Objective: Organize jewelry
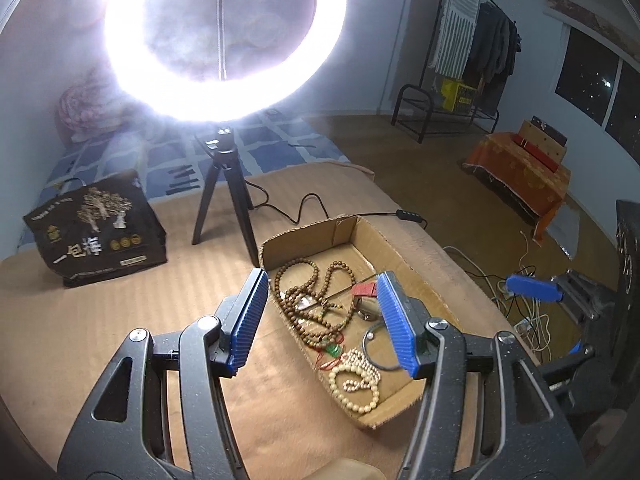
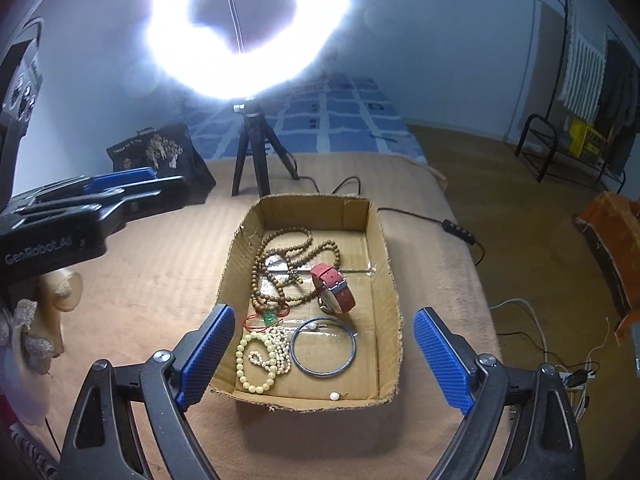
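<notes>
Right hand-held gripper [image 2: 320, 356]: nearest the viewer, fingers wide apart and holding nothing, hovering at the near end of the box.
Left hand-held gripper [image 1: 322, 320]: fingers also spread and holding nothing, hovering over the box's left wall.
Cardboard box [image 2: 390, 280]: shallow, open-topped, resting on a beige blanket [image 2: 152, 280]; all the jewelry visible lies inside it.
Near end of box: a loose white pearl [image 2: 334, 396], a cream bead strand [image 2: 262, 354], and a thin dark bangle [image 2: 324, 346] just beside it.
Middle of box: a green pendant on red cord [image 2: 269, 317], a red-strapped watch [image 2: 333, 288].
Far part of box: brown bead necklaces [image 2: 282, 270], looped over one another.
Stage: fits either sorting about to happen or pieces already gathered.
Handling judgement: any pick should pinch one strand clear of overlaps; tangled beads may drag neighbours.
Beyond: a ring light on a tripod [image 2: 250, 152], very bright.
</notes>
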Demonstrator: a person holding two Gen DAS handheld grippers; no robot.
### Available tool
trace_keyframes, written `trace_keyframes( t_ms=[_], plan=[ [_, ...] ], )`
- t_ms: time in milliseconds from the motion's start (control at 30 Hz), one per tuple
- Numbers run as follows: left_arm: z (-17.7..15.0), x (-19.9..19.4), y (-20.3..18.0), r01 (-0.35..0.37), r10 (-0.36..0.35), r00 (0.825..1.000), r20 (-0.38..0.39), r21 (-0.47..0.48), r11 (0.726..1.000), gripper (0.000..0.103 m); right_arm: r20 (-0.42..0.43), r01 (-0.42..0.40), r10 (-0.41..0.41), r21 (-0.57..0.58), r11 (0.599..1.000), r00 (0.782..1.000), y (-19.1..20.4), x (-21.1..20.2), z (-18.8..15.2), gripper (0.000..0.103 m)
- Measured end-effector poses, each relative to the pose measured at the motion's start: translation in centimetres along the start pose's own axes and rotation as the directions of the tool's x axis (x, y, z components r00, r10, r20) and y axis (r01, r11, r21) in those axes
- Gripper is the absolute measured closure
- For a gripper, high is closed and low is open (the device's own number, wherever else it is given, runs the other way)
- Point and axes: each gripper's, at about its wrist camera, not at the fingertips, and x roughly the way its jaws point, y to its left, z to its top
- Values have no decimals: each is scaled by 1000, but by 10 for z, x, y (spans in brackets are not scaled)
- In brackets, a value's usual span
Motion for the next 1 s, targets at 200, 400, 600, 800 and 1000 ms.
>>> trace_keyframes(
  t_ms=[200,400,600,800,1000],
  plan=[
    [-12,-41,2,-13,14,999,41,-15,1000,31,62,27,-27,3,1000,998,3,-31,-3,8],
    [-32,-77,-1,-33,33,998,61,-3,999,26,103,47,-45,-25,999,994,13,-55,-12,6],
    [-53,-104,-3,-50,50,997,65,0,999,25,126,50,-46,-35,998,991,23,-74,-21,6],
    [-78,-131,-7,-82,81,992,98,11,997,24,158,61,-58,-14,998,986,29,-91,-30,0],
    [-97,-148,-16,-99,94,989,114,34,995,13,194,67,-67,9,998,979,32,-106,-36,0]
  ],
)
